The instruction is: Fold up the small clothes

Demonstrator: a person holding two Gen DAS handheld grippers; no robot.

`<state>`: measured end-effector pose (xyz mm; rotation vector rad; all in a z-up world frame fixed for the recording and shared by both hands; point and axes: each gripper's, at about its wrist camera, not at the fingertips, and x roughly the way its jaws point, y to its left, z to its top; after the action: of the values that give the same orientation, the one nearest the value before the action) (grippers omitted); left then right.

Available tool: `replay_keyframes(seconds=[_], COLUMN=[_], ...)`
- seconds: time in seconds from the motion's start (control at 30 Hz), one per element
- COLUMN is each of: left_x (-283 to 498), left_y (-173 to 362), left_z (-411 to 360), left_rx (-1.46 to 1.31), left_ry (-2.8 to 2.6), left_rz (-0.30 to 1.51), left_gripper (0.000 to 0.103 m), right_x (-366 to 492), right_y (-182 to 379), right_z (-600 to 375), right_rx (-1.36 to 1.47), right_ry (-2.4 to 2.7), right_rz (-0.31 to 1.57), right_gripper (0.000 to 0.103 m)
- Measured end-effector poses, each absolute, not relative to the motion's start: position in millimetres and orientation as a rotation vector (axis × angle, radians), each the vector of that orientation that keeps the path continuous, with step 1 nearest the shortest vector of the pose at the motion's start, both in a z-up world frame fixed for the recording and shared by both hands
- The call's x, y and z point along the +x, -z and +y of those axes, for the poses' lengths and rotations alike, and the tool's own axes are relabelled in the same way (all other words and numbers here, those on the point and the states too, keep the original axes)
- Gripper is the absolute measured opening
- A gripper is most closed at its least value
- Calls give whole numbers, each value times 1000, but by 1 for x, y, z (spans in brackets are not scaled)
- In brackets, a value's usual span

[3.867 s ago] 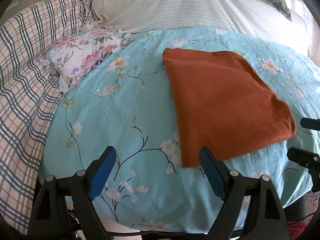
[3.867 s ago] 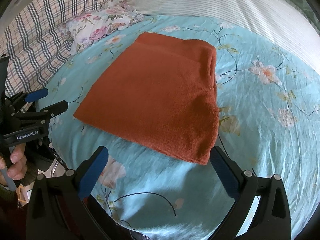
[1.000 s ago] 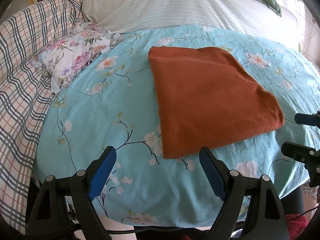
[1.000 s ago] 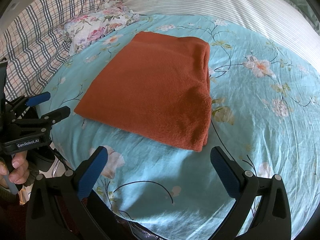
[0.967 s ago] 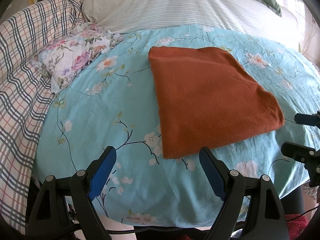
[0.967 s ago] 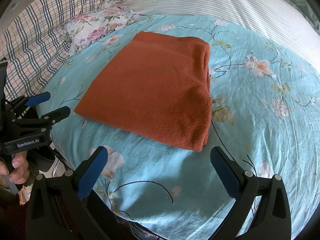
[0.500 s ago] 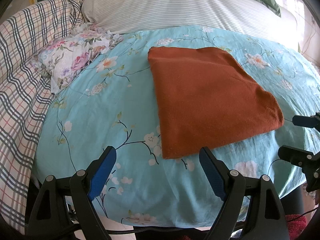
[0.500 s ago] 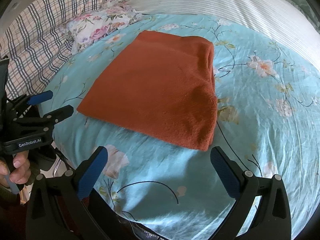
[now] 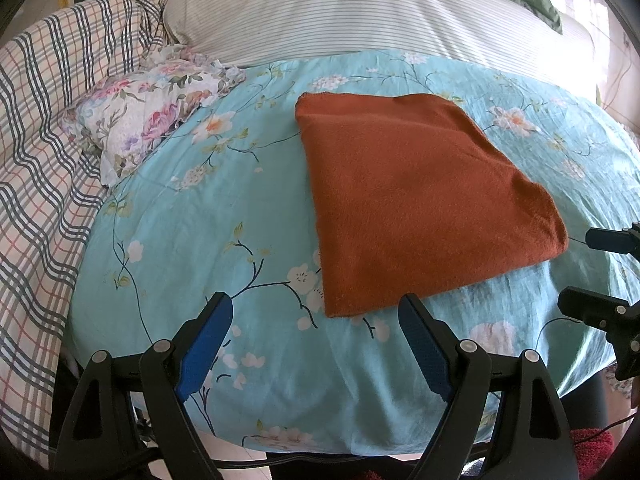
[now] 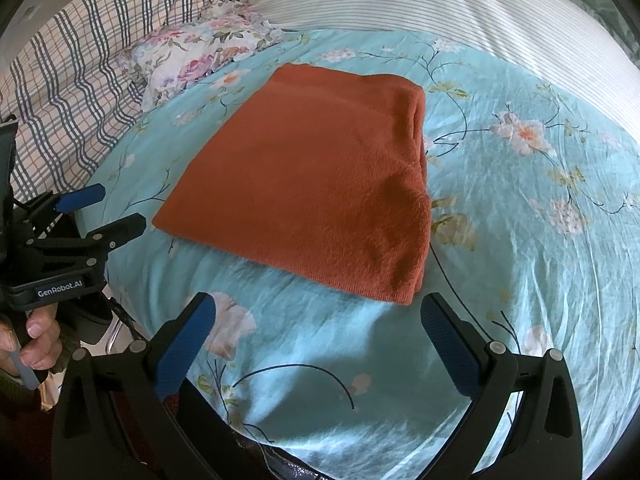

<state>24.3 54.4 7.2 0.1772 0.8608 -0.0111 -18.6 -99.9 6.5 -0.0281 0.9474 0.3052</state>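
A rust-orange garment lies folded into a flat rectangle on the light-blue floral sheet; it also shows in the right wrist view, with its thick folded edge on the right. My left gripper is open and empty, hovering just short of the garment's near left corner. My right gripper is open and empty, just short of the garment's near right corner. Each gripper shows in the other's view, the right one at the right edge and the left one at the left edge.
A small floral pillow lies at the back left, beside a plaid blanket. A striped white bedspread covers the far side. The sheet's near edge drops off just below the grippers.
Both grippers have drifted slightly, staying open. The garment has not moved on the sheet.
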Motion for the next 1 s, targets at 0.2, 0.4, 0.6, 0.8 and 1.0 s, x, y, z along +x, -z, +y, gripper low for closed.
replay_keyframes(seconds=[0.2,0.4,0.6,0.8,1.0], left_x=[25,26,26,26,31], left_y=[-7,-8,-9,-9,-13], left_z=[54,53,52,53,51], left_rx=[176,178,177,178,164], left_ry=[11,11,11,12,13], left_rz=[860,860,859,859,851], left_gripper=[85,85,85,85,85], right_x=[-18,-18,-18,-16,-11], right_y=[-7,-7,-7,-13,-20], right_z=[-100,-100,-101,-102,-105], right_rx=[-29,-28,-27,-24,-11], right_ry=[-304,-304,-304,-298,-278], right_rz=[946,947,946,933,910], right_gripper=[102,102,102,102,102])
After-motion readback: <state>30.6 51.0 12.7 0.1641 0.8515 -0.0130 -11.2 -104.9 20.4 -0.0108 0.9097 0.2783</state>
